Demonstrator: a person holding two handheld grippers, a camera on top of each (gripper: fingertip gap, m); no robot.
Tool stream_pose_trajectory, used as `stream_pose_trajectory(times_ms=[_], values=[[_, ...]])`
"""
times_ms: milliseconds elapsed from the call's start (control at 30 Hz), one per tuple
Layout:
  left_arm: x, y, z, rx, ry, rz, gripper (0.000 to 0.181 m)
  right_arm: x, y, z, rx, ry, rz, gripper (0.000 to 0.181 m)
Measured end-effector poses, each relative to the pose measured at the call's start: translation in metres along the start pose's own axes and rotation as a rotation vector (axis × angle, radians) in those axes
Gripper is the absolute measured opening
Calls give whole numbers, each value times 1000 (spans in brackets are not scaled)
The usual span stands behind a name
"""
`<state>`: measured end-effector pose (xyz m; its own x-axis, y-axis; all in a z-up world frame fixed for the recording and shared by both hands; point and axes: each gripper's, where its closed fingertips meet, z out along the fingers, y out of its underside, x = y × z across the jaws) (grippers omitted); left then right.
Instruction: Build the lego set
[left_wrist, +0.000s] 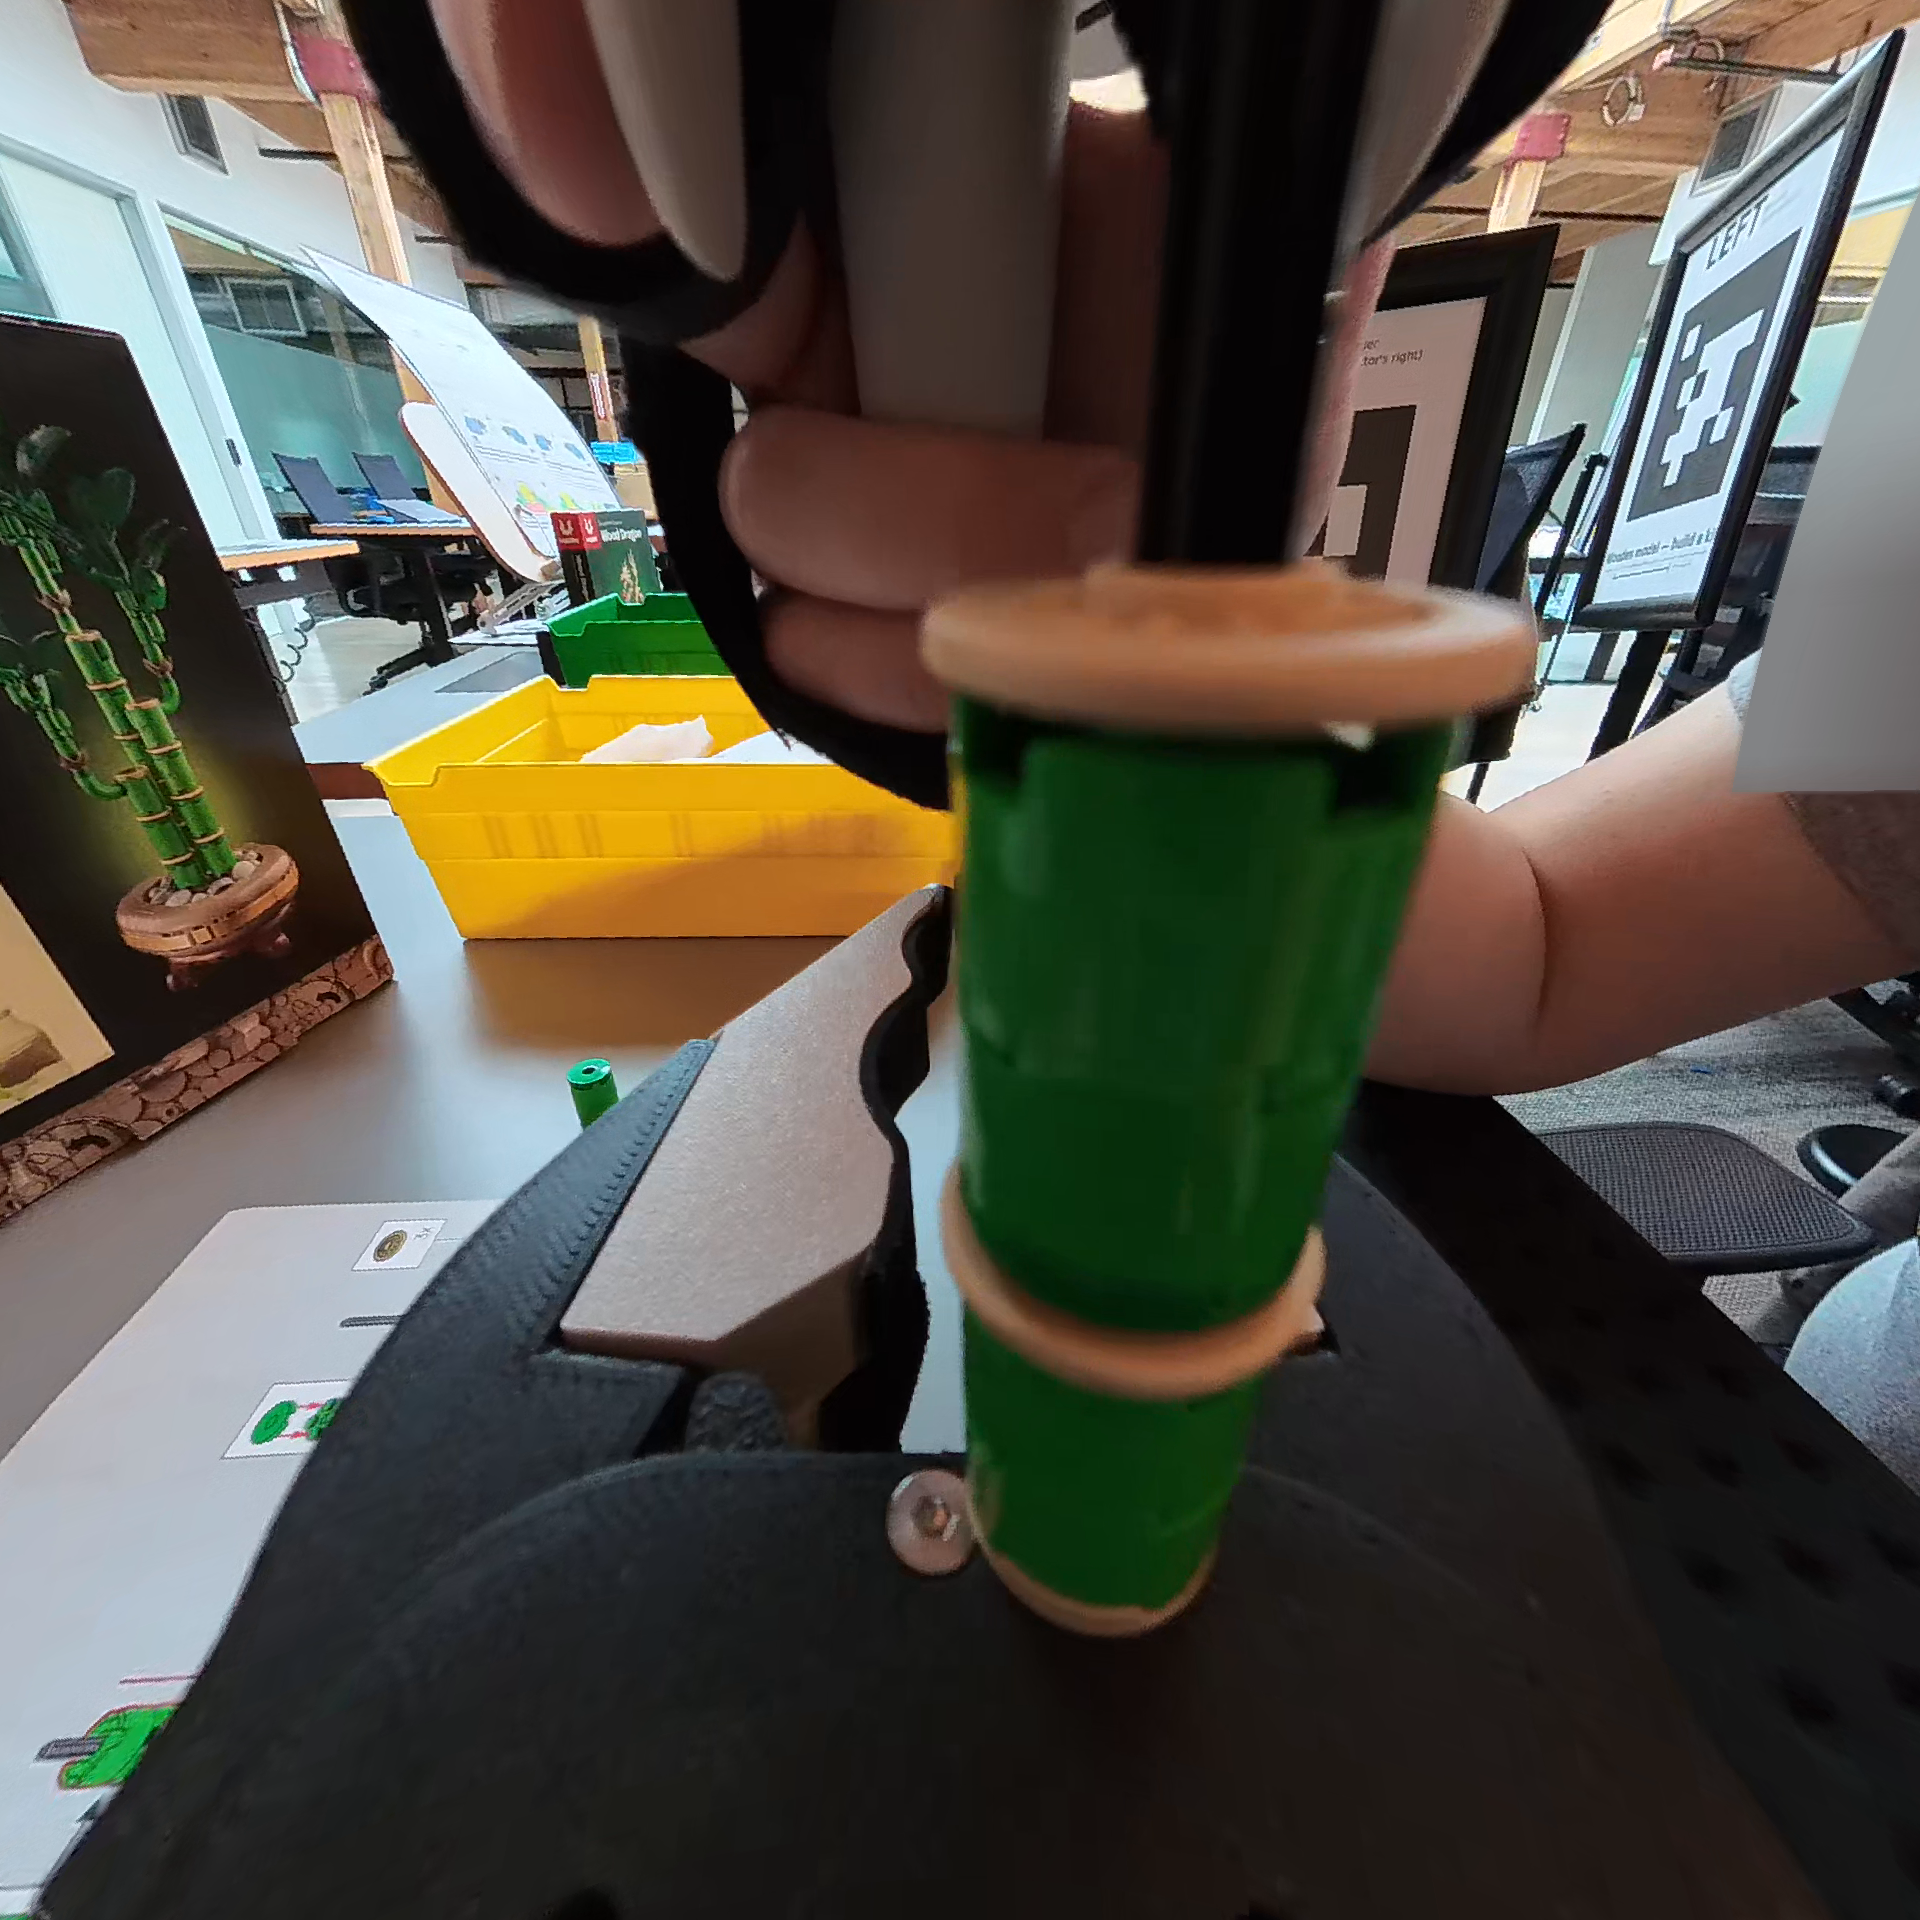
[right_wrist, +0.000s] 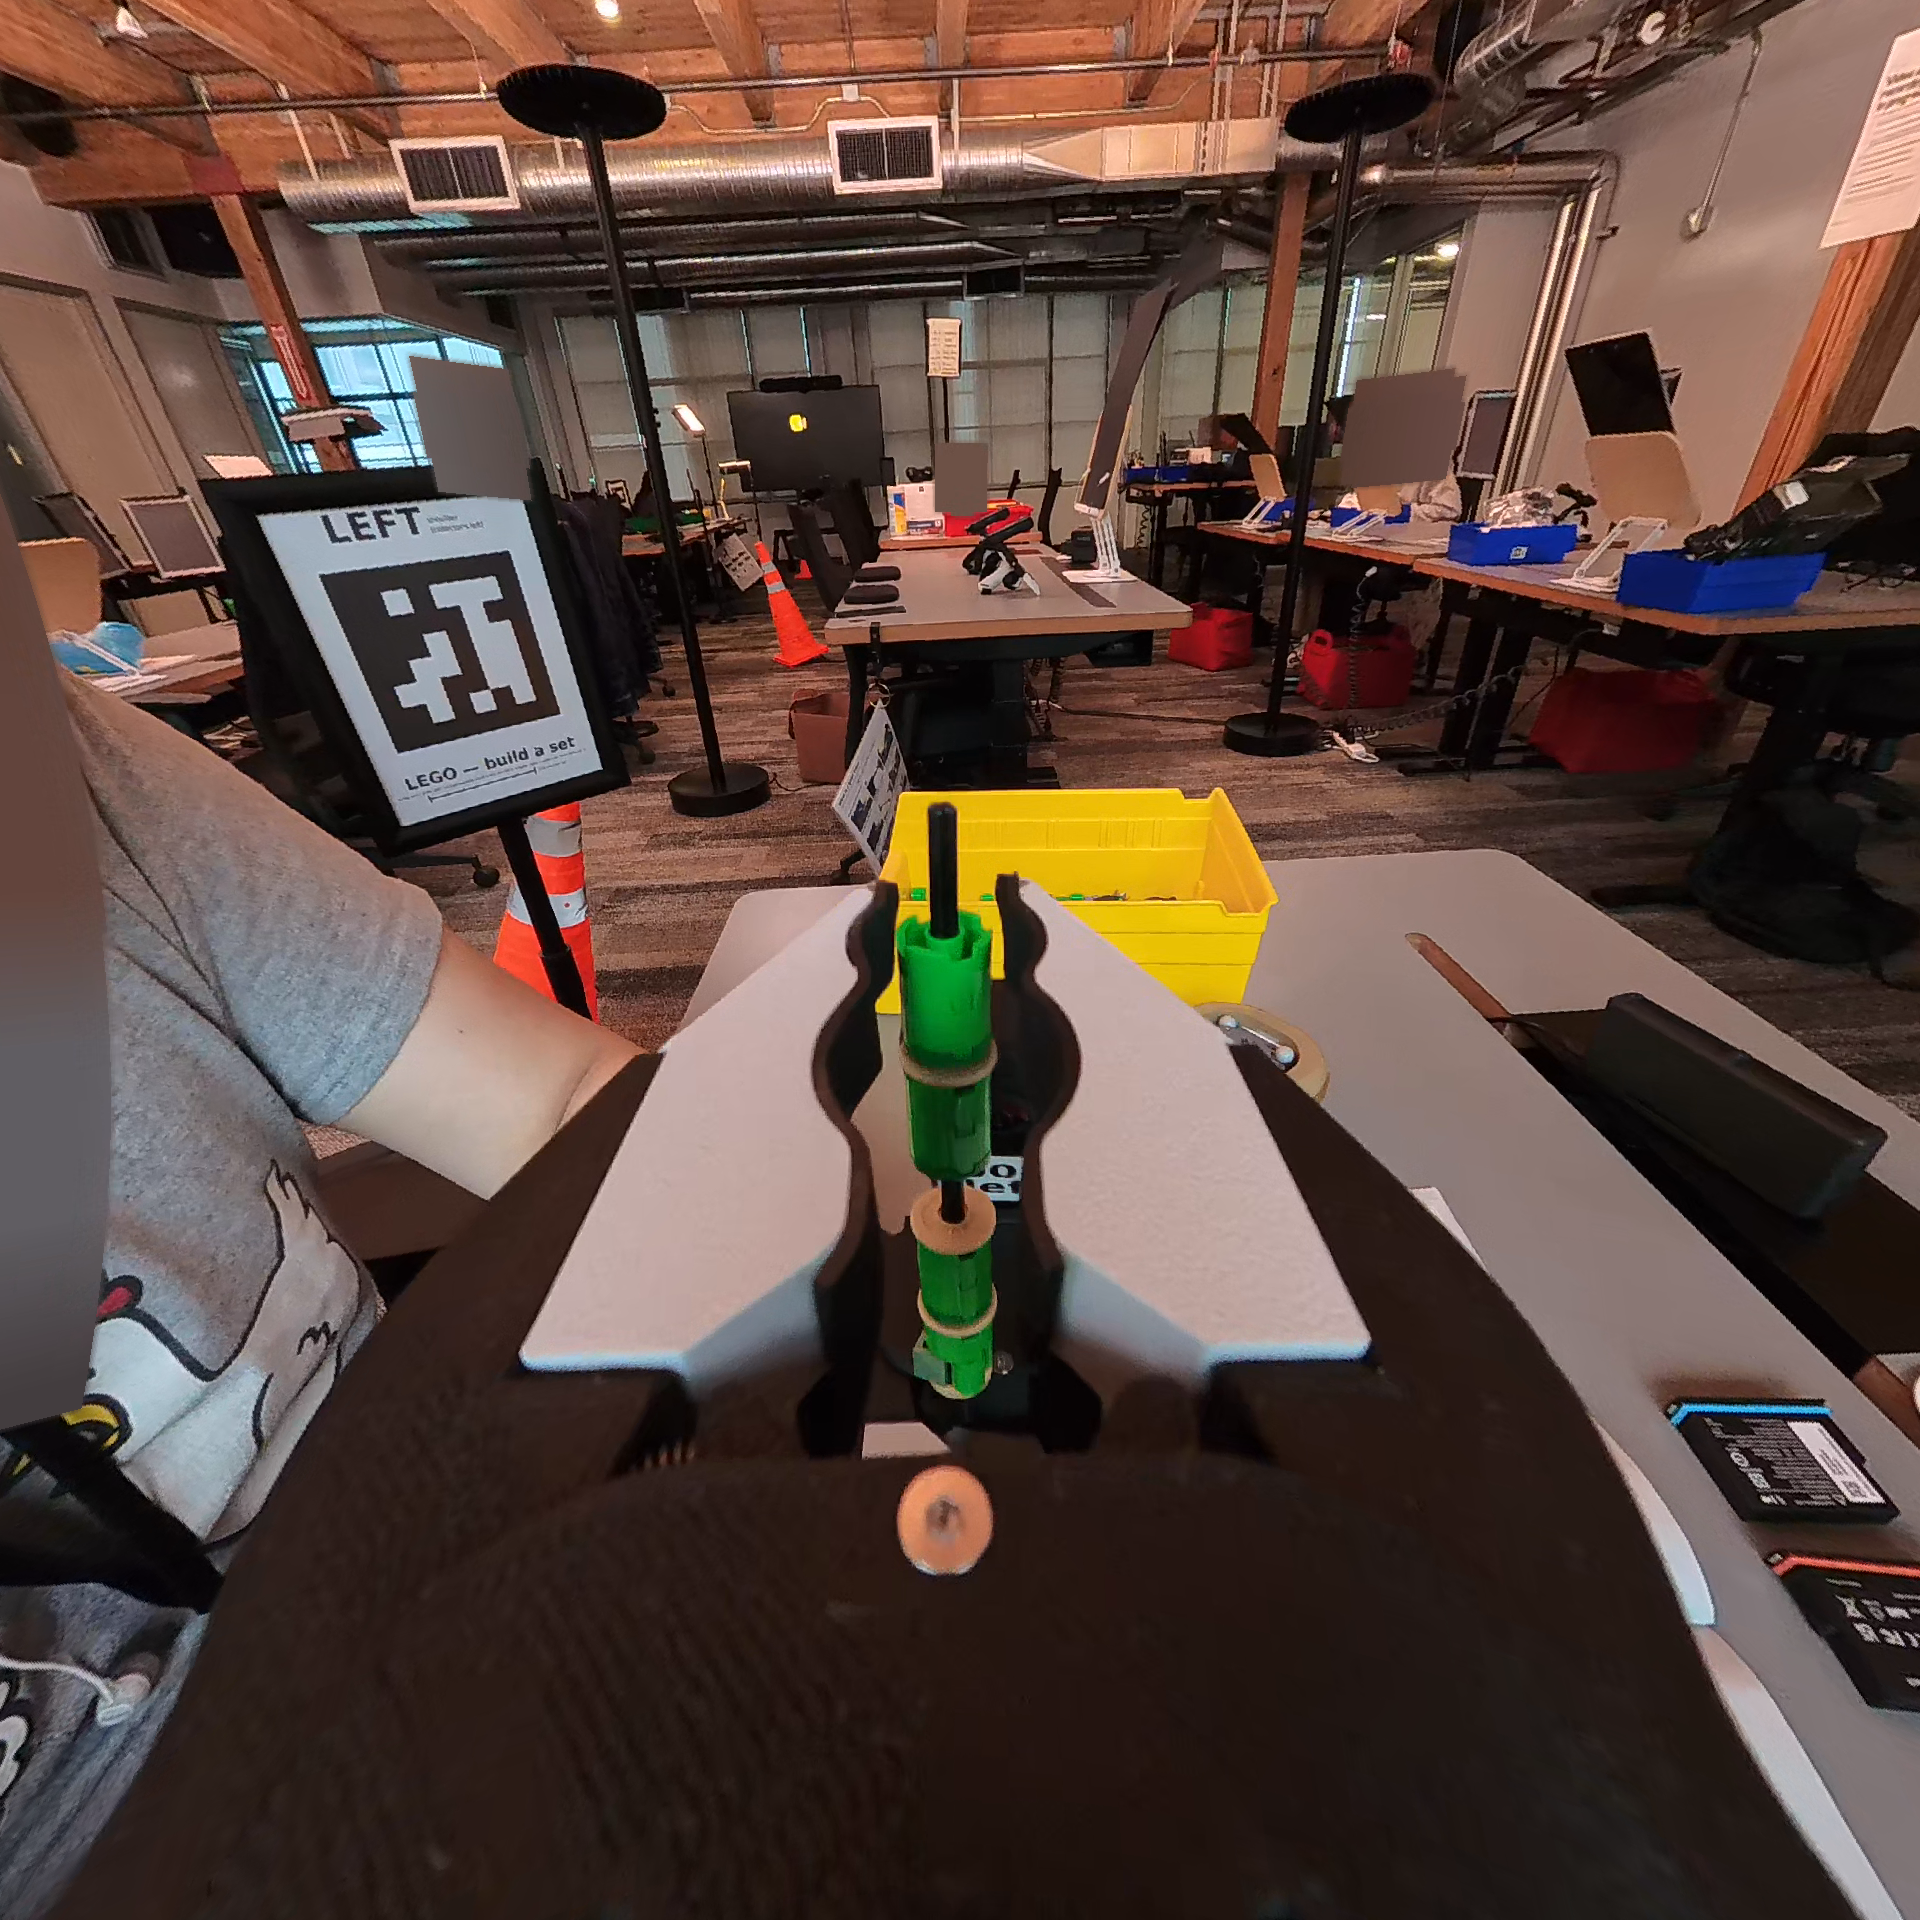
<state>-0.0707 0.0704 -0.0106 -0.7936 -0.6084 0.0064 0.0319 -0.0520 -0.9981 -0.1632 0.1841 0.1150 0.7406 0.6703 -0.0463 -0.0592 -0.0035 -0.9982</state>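
While the right tool (right_wrist: 943, 906) clamps the green stalk (right_wrist: 943, 1117), I cannot tell the left tool's (left_wrist: 1122, 935) opening

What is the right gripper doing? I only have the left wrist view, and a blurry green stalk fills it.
Observer: The right gripper has the green stalk lying along the gap between its fingers, with the tips pinching the top segment.
Operator: Are all the segments pushed together?
Observer: No. A bare stretch of black axle shows between the upper segments and the lower ones.
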Motion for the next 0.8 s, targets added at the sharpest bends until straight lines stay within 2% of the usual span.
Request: stream_pose_trajectory(times_ms=[33, 200, 367, 800], values=[[1, 0, 0, 0, 2, 0, 0, 0, 0, 0, 1, 0, -1, 18], [2, 1, 1, -2, 11, -5, 0, -2, -4, 0, 15, 4, -10, 17], [5, 3, 4, -7, 22, -6, 0, -2, -5, 1, 15, 26, -20, 7], [8, 6, 6, -15, 39, -21, 0, -7, -5, 5, -16, 37, -17, 10]])
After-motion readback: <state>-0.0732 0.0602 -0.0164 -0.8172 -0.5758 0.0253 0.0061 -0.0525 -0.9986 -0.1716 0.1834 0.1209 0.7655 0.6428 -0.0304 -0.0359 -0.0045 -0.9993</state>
